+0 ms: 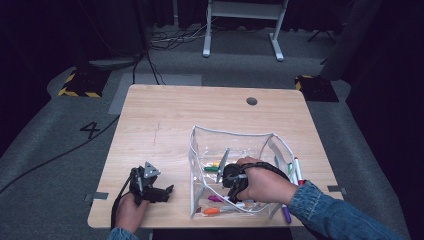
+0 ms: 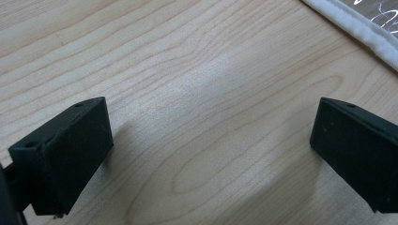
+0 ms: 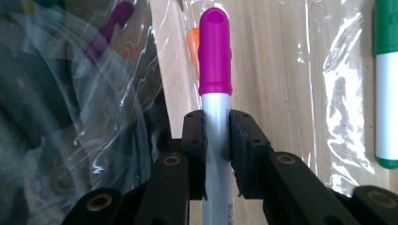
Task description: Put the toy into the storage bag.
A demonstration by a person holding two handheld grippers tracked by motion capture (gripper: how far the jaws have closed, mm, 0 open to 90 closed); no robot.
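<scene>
Right gripper (image 3: pixel 217 140) inside pouch (image 1: pixel 200 145), jaws pinching magenta marker (image 3: pixel 216 70); left gripper (image 2: pixel 211 145) jaws spread.

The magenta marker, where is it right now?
The magenta marker is clamped in the right hand-held gripper, inside the clear bag on the table's right half, near a green marker.

high view: above, forward-down | gripper views: close, along jaws, sharing table (image 2: pixel 197 93)

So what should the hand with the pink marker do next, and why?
Probably open the right gripper and let go. It is shut on the pink marker and is already down inside the clear bag, where other markers lie, so the marker should drop in among them.
</scene>
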